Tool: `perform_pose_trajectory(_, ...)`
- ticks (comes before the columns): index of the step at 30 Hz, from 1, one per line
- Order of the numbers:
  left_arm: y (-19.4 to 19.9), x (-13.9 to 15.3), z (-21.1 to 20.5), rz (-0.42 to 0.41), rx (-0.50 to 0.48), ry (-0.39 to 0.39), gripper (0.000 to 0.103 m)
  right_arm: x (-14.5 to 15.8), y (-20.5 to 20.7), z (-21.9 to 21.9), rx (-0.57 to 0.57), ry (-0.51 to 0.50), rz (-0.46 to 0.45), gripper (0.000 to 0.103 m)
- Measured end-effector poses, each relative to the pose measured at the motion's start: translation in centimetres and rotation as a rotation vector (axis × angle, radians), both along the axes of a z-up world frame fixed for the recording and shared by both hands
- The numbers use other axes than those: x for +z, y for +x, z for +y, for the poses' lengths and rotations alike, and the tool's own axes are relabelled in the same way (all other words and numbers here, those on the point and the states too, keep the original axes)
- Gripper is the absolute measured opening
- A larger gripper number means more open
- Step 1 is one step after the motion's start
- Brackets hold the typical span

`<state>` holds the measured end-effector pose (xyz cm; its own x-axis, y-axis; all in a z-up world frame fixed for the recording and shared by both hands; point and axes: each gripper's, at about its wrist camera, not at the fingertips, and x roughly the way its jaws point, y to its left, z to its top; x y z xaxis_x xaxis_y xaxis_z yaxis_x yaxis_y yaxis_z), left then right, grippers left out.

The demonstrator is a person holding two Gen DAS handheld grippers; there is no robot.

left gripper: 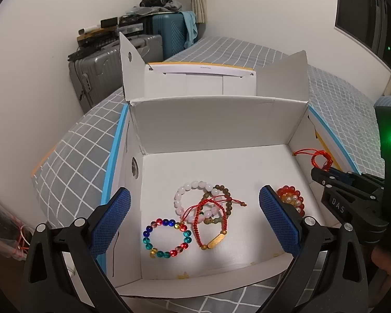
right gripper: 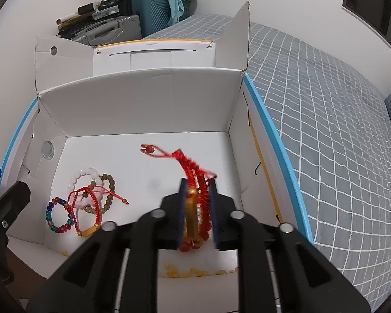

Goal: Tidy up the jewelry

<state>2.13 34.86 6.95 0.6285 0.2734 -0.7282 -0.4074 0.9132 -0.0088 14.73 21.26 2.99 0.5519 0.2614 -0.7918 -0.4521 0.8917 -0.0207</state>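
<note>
Clearly the job is well along: the white box [left gripper: 216, 130] on the bed [left gripper: 73, 156] fills mid-frame and already holds a bracelet pile [left gripper: 200, 208] at lower centre. The left gripper [left gripper: 195, 219] hovers with jaws released and empty. The right gripper [right gripper: 196, 208], jaws slackened, straddles a red cord bracelet [right gripper: 193, 174], seemingly being dropped in.
</note>
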Motion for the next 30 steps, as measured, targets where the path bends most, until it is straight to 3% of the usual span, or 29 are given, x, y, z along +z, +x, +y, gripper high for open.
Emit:
perform_pose_trajectory(8,-0.8,0.4,-0.1,-0.018,0.003,0.003,0.097,1.6,-1.1,-0.9,0.005,0.051,-0.069,0.076)
perform_pose_trajectory(12,-1.5,0.7,-0.8,-0.034,0.002,0.006,0.097,3.1,-3.0,-1.8,0.016,0.082,-0.141,0.089)
perform_pose_trajectory(19,-3.6,1.7,-2.6,-0.076,-0.013,0.024,0.097,4.9,-6.0,-4.1,0.022,0.134,-0.207,0.095)
perform_pose_trajectory(30,-7.8,1.7,-5.2,-0.124,-0.029,0.042,0.097,4.5,-9.9,-8.1,-0.006,0.179,-0.237,0.095)
